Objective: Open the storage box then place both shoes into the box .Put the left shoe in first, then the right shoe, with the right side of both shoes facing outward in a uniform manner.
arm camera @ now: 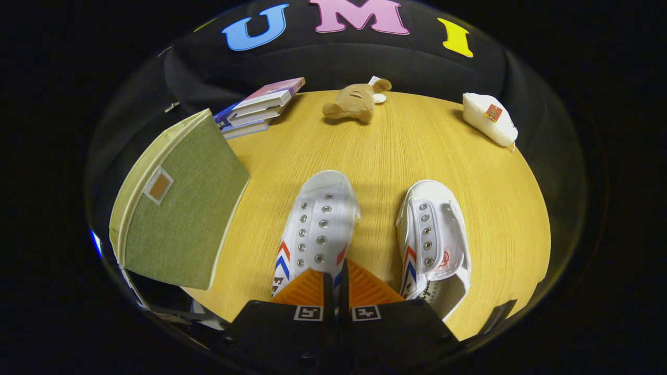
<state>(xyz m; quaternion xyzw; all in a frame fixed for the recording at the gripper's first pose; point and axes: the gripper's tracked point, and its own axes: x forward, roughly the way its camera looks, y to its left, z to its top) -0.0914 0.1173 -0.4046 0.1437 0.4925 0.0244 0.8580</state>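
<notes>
The fingers (336, 284) are closed on the heel end of the left shoe (318, 224), which points to 12 o'clock. At 2 o'clock from them lies the right shoe (432, 239), with print on its insole too small to read. The green storage box (177, 208) stands at 10 o'clock, lid shut, bearing a blank label patch. Farther across the wooden bench (469, 198) lie stacked books (260, 107), a plush toy (357, 101) and a white pouch (490, 120).
</notes>
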